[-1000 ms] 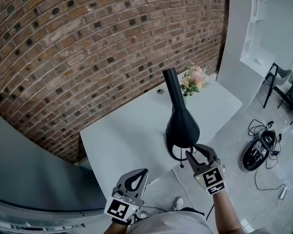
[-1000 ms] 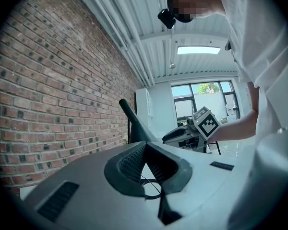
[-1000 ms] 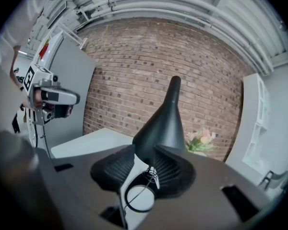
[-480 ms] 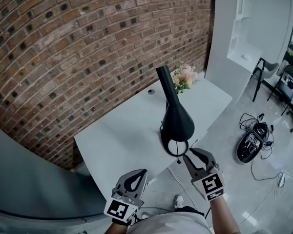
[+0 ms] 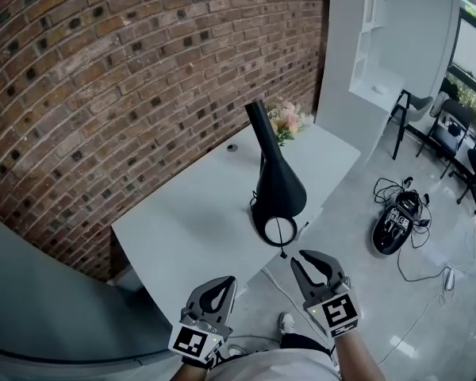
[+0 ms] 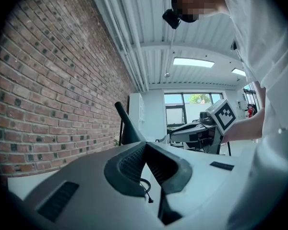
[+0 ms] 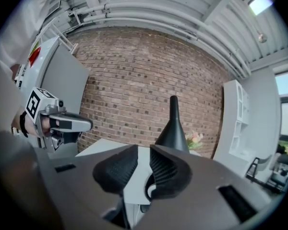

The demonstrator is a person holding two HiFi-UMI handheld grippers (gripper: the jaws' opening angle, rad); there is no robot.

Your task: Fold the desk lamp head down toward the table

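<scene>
A black desk lamp point(image 5: 279, 197) stands on the white table point(image 5: 190, 228), its cone-shaped head tipped down so the round open end faces the table's near edge; a short pull cord hangs from it. My right gripper point(image 5: 316, 263) hovers just off that edge, a short way from the lamp's shade and not touching it. Its jaws are closing, with a narrow gap and nothing between them. The lamp point(image 7: 173, 128) rises behind the right gripper's pads point(image 7: 117, 169). My left gripper point(image 5: 221, 286) is lower left, fingertips together, empty; the lamp point(image 6: 127, 128) shows beyond it.
A brick wall point(image 5: 103, 78) backs the table. A flower bouquet point(image 5: 285, 120) stands at the table's far corner, near a small round object point(image 5: 232, 147). On the floor to the right lie a black device with cables point(image 5: 393, 225) and chairs point(image 5: 428, 125). A white shelf point(image 5: 373, 54) is behind.
My right gripper has drawn back from the lamp's shade toward me and its jaws have narrowed. The left gripper has barely shifted in the view.
</scene>
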